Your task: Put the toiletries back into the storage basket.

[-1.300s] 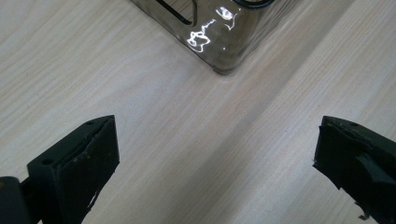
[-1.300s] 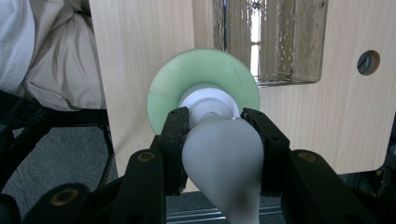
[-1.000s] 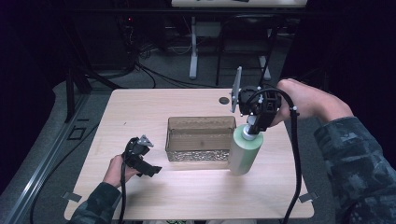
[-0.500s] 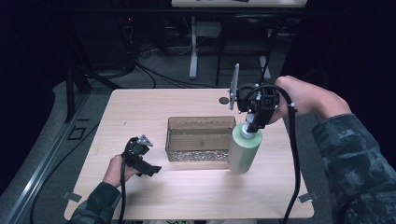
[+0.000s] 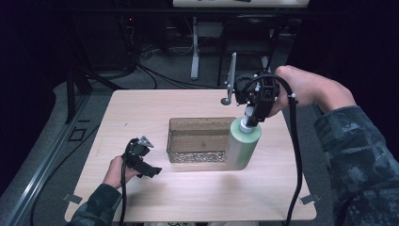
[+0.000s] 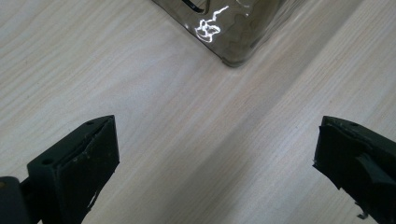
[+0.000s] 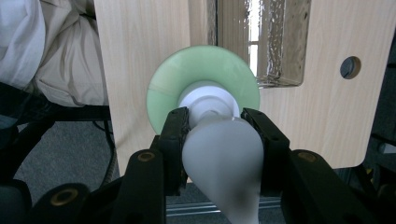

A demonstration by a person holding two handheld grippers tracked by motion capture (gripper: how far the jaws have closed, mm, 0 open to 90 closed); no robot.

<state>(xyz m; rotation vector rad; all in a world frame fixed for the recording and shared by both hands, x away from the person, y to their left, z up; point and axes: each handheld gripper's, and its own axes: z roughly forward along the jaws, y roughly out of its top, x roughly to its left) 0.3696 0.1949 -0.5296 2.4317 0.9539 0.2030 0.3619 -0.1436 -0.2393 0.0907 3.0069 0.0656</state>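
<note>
The right claw [image 5: 251, 115] was closed on the white cap [image 7: 208, 103] of a pale green bottle [image 5: 243, 143]. In the right gripper view its two black jaws pressed on both sides of this cap, and a frosted rounded part of the bottle top rose between them toward the camera. The bottle stood on the worktop [image 5: 141, 113], leaning a little, just beside the right end of a clear box [image 5: 197, 140] with a textured wall; I cannot tell if the two touched. The person's right hand [image 5: 306, 89] held this gripper from above, and a black cable [image 5: 295, 155] hung down from it over the worktop's right side.

The left claw [image 5: 153, 170] was wide apart and held nothing. In the left gripper view its jaws stood far from each other above bare wood, and one corner of the clear box [image 6: 233, 28] was ahead of them, not touched. The left hand [image 5: 117, 170] rested low at the near left part of the worktop, well apart from the bottle.
</note>
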